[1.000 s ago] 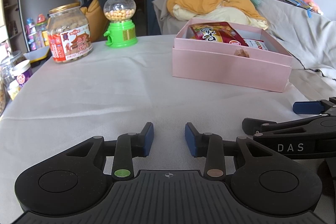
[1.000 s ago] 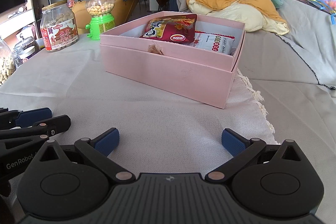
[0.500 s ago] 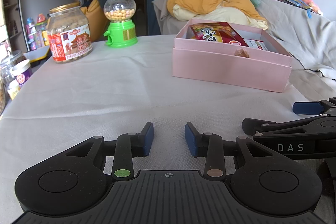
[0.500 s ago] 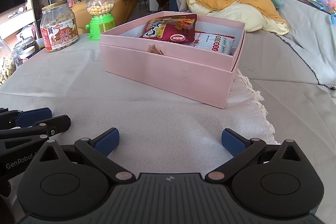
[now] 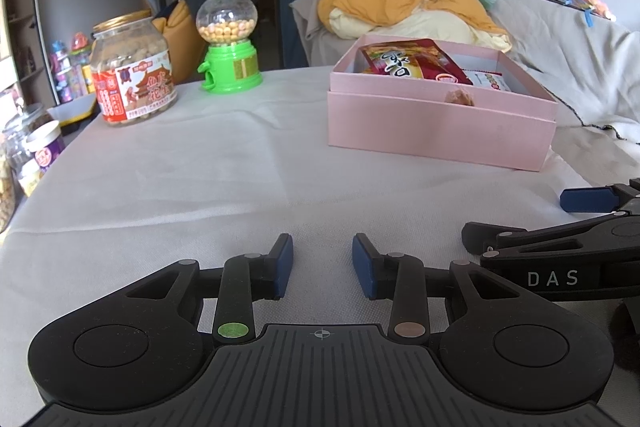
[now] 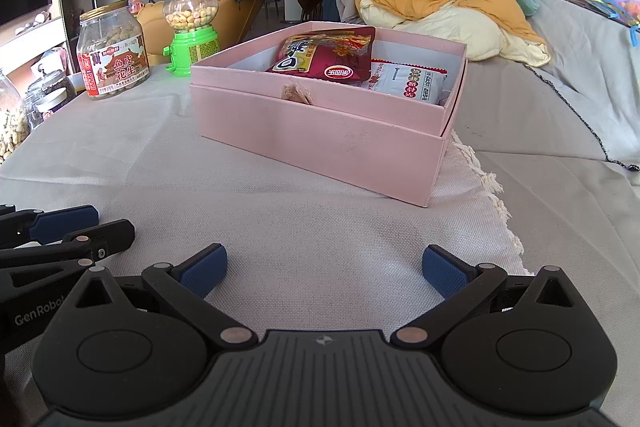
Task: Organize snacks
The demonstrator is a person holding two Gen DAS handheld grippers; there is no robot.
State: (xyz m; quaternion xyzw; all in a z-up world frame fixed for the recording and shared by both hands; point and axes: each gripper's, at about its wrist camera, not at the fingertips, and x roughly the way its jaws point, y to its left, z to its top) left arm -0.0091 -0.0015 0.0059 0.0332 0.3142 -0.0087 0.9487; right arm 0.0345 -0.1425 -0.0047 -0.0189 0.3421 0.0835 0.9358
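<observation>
While both views take in the pink box (image 5: 440, 125) on the white cloth (image 5: 200, 179), only the right wrist view looks far enough over its near wall to show the two packets inside whole: one red bag (image 6: 326, 55) leaning toward the box's far left corner with its long axis running front to back, and one white packet (image 6: 408, 83) lying flat just right of it, long axis toward the box's right wall. That view alone also shows the cloth's fringed edge right of the box. From the left wrist view the bag (image 5: 412, 61) and packet (image 5: 486, 81) only peek above the wall. Well left of the box stand one labelled jar (image 5: 134, 73) and one green candy dispenser (image 5: 230, 41), upright, near each other. The left gripper (image 5: 322, 259) rests low in front of the box, jaws narrowly parted and empty. The right gripper (image 6: 324, 265) lies beside it, jaws spread wide with nothing between them.
</observation>
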